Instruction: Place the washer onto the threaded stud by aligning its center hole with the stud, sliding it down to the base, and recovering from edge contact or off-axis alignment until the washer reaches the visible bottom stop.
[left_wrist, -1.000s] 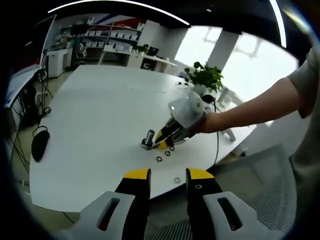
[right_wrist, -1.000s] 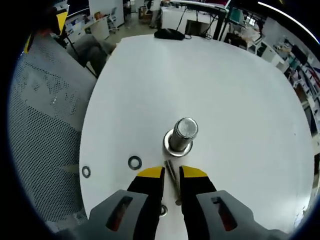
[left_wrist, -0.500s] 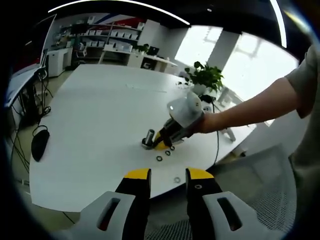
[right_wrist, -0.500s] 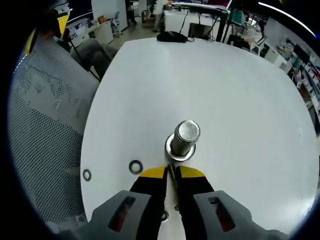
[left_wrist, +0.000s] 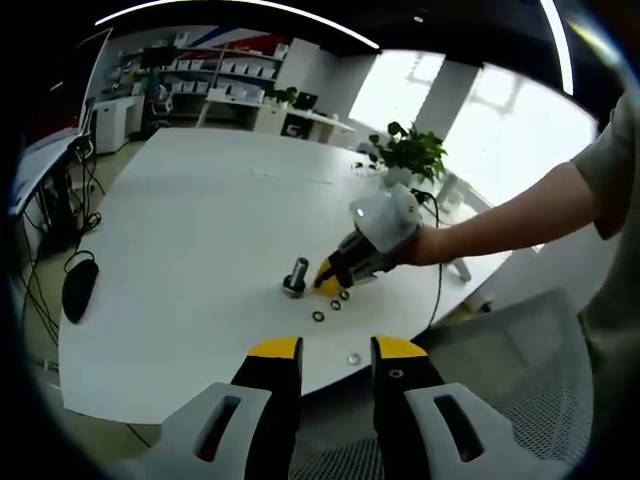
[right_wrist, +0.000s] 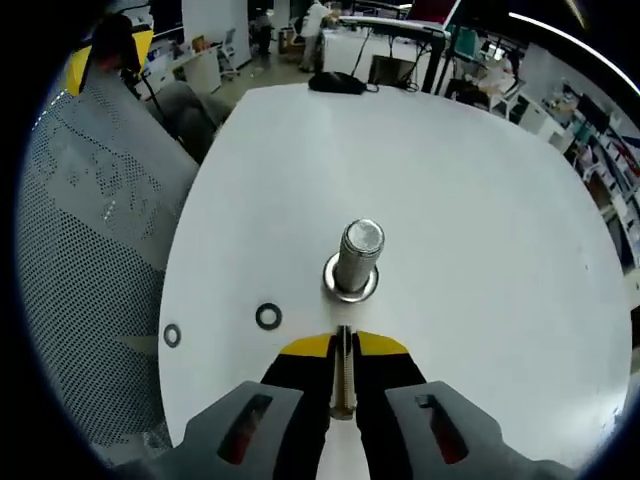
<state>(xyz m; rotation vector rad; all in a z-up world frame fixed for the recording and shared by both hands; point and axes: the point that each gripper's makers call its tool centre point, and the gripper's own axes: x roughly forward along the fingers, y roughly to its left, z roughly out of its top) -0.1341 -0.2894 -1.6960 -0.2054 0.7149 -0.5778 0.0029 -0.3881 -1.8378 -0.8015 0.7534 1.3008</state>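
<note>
Washer (right_wrist: 342, 372) edge-on between right tongs (right_wrist: 343, 347)

The right gripper (right_wrist: 343, 345) has its yellow-tipped jaws closed on a washer (right_wrist: 343, 372), held edge-on between them. In the left gripper view a bare forearm (left_wrist: 510, 218) reaches in from the right. The left gripper (left_wrist: 335, 349) hangs with jaws apart, holding nothing.

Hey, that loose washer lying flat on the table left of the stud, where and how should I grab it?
The washer lies flat on the table, so probably come straight down and pinch across its outer rim, one jaw on each side; the stud stands apart from it.
</note>
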